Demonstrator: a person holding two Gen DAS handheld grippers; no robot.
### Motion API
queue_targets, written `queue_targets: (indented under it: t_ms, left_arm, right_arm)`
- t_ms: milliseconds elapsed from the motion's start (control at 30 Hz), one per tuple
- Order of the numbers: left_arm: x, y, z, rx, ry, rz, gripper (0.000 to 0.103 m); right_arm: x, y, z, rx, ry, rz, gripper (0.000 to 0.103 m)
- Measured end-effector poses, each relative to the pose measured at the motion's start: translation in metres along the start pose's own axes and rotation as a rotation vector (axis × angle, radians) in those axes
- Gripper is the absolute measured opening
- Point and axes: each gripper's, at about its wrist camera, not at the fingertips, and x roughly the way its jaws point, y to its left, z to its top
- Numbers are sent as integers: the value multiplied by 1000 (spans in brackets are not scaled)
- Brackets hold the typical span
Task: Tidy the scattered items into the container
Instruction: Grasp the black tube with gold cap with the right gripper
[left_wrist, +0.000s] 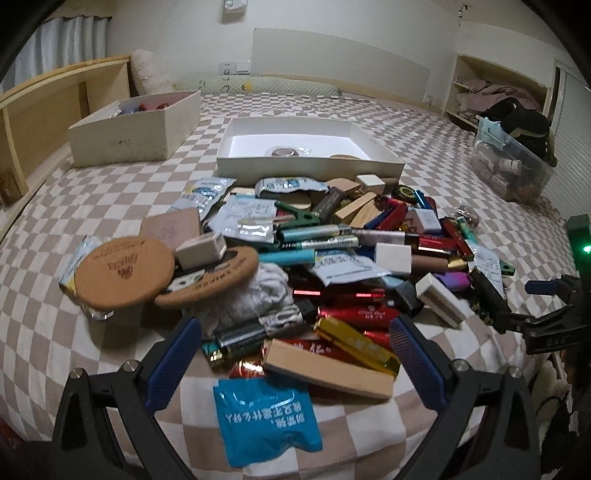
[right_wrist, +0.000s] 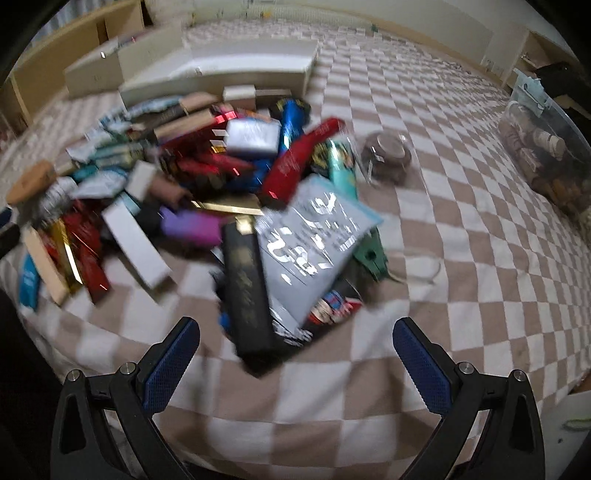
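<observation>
Left wrist view shows the left gripper with its blue-padded jaws spread wide and empty, poised over the near edge of a heap of scattered small items on the beige-and-white checked bedspread. Directly between and just ahead of the jaws lies a pale rectangular wooden block, its long axis running across the gripper's opening, slanting down toward the right finger; a flat blue foil sachet sits just nearer the camera. The shallow white open cardboard box, which I take to be the container, lies straight beyond the heap, touching its far edge. The right wrist view is blurred; the right gripper also has its jaws apart with nothing in them, and a long black rectangular box points lengthwise toward it, roughly along the fingers. My reading is that the left gripper is nearer a clean pick, though the block's crosswise lie may call for turning the wrist first.
</observation>
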Motion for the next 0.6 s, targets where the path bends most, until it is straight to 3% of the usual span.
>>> queue_targets:
  t_ms: [333,600]
  left_arm:
    - [0,9,-8,-41,37,20,102]
    - [-5,13,6,-15,25,40,102]
  right_arm:
    - [7,-38,5,76,40,-34,103]
    - [8,-95,17,309,4,-57,103]
